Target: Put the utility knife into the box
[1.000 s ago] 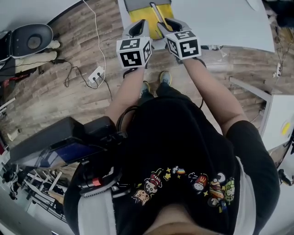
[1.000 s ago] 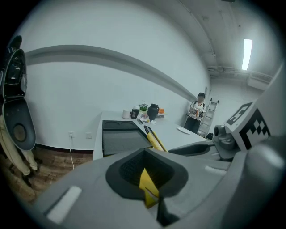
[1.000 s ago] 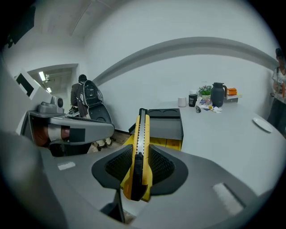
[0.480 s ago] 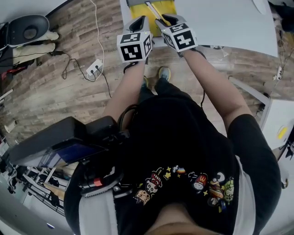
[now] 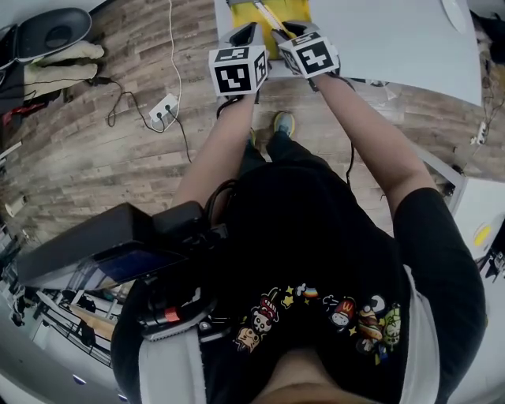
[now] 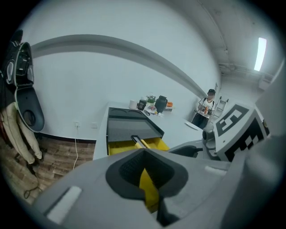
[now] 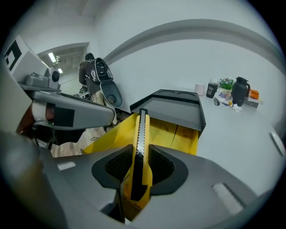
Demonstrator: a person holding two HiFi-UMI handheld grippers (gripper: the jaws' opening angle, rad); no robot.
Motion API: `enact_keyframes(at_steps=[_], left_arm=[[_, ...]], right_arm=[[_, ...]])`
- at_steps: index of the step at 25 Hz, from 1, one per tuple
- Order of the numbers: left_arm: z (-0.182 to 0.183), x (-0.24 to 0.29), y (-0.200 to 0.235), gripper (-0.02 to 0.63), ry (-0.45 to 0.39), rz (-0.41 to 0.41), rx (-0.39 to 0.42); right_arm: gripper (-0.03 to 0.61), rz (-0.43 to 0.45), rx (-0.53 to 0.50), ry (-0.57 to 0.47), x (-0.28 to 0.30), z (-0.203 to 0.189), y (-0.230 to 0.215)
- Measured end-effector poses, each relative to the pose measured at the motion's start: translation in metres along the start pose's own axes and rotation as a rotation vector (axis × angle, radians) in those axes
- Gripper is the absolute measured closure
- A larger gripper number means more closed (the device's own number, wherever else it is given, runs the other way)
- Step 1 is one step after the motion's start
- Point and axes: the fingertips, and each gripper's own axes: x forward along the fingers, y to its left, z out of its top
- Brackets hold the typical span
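White table, plank floor, yellow box, right tongs clamping knife

The yellow box runs off the head view's top edge, the utility knife's rear end is buried between the right gripper's pads, and the clutter at the table's far end is too small to name.

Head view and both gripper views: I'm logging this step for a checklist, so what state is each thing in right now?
yellow rectangular box: open, near edge gripped.
dark grey lid: swung back behind the box.
yellow utility knife: clamped, pointing over the box's inside, not yet released.
right gripper: shut on the knife.
left gripper: shut on the box's yellow edge.
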Motion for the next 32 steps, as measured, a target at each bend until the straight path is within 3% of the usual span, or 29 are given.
enact_keyframes(at_steps=[15,32], left_arm=[[-0.005,-0.001,0.015,0.613,0.032,0.041,-0.024],[-0.021,0.003,0.021,0.612,0.083,0.044,-0.040]], right_arm=[[0.439,-0.016,-0.160,0.157,0.020,0.001,0.006],[0.439,0.005,-0.233,0.243,0.043,-0.009,0.008]])
